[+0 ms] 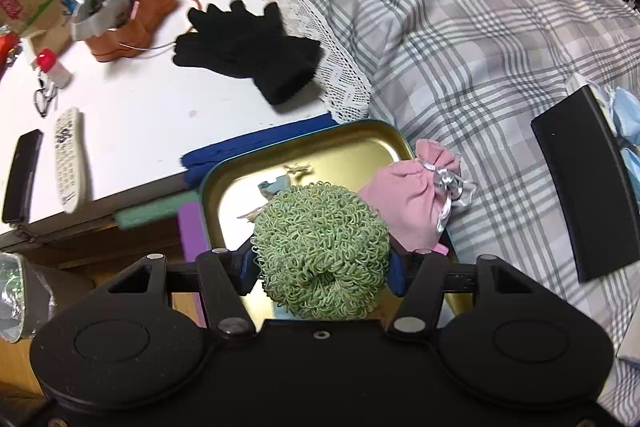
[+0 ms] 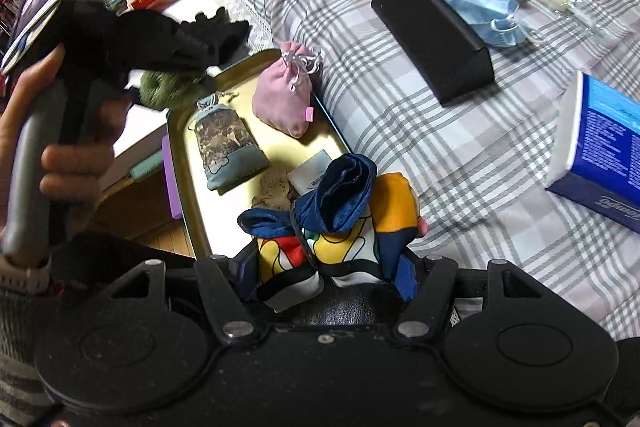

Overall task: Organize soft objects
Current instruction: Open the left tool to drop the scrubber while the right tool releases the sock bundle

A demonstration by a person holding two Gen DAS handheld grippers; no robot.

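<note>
**Both grippers loaded above the gold tray**

The left gripper (image 1: 320, 267) is clamped on a green looped scrubber ball (image 1: 322, 253), its blue pads pressed into either side, and hangs over the near half of the gold tin tray (image 1: 288, 151). The right gripper (image 2: 326, 269) is clamped on a bundled multicolour cloth (image 2: 340, 223), navy, yellow and white, held just above the tray's near end.

Inside the tray lie a grey-green mesh sachet (image 2: 228, 145) and a small white packet (image 2: 314, 171). A pink drawstring pouch (image 2: 286, 99) straddles the tray's far rim, half on the plaid bedspread (image 2: 400, 131). A black knit glove (image 1: 252, 47) is still out on the white tabletop (image 1: 140, 115), well apart from the tray.

Risks, as I judge them: the two grippers sit close together over one small tray, so lowering both at once could knock them into each other. The springy scrubber may rebound or roll out over the low rim when let go. The cloth bundle could unfurl on release and drape over the edge, or nudge the pouch fully off the rim. The tray itself rests on soft bedding and may tip under a push.
</note>
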